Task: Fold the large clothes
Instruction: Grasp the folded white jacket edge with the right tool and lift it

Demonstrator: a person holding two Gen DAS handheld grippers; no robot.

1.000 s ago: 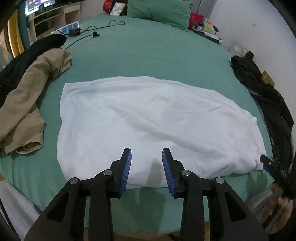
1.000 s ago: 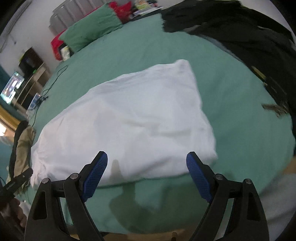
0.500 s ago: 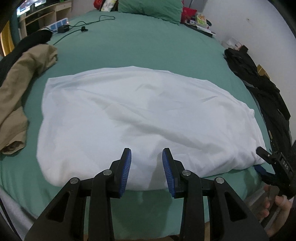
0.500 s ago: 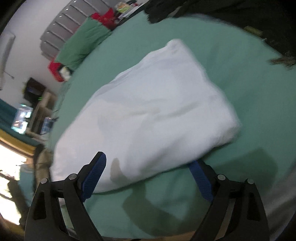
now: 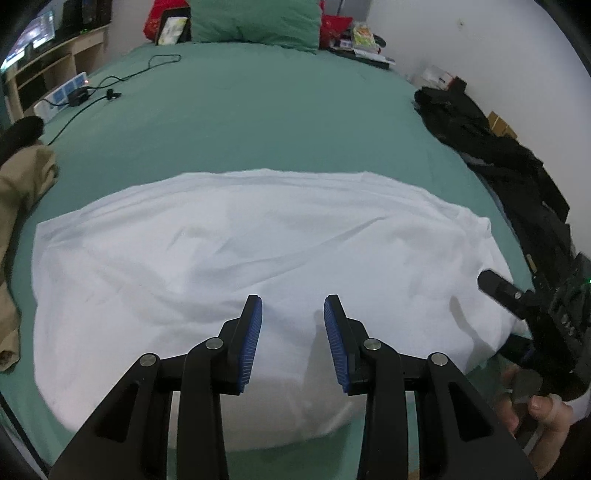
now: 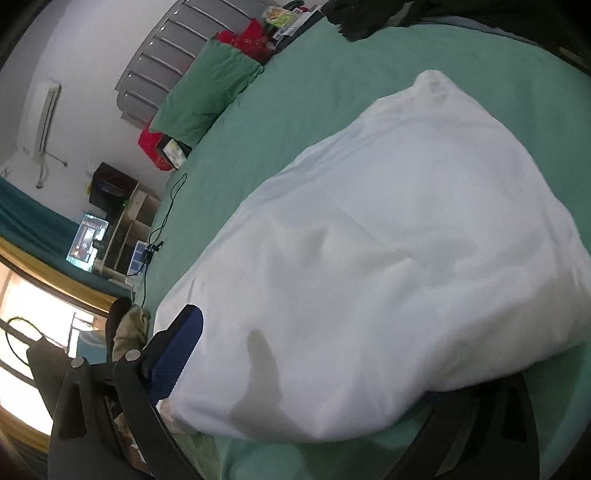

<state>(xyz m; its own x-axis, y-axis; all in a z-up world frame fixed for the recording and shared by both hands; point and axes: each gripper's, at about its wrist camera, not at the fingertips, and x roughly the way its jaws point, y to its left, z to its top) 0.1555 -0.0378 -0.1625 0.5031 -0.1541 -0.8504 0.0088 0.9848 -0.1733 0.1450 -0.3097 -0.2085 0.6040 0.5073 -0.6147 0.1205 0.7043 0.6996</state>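
Both my grippers at the near edge of the white garment (image 5: pixel 258 258) on the green bed (image 5: pixel 258 118).

My left gripper (image 5: pixel 293 341) hovers over the garment's near hem, blue pads a modest gap apart, holding nothing. My right gripper (image 6: pixel 314 369) is spread wide at the garment's right corner: one finger (image 6: pixel 177 347) sits above the cloth, the other is tucked under the edge, and the cloth lies between them, not pinched. The garment lies flat across the bed, tan clothes (image 5: pixel 22 192) to its left, black clothes (image 5: pixel 498 158) to its right.

Garment (image 5: pixel 258 251) lies on bed (image 5: pixel 258 122); pillow (image 5: pixel 255 18) behind; jacket (image 5: pixel 491 147) right.
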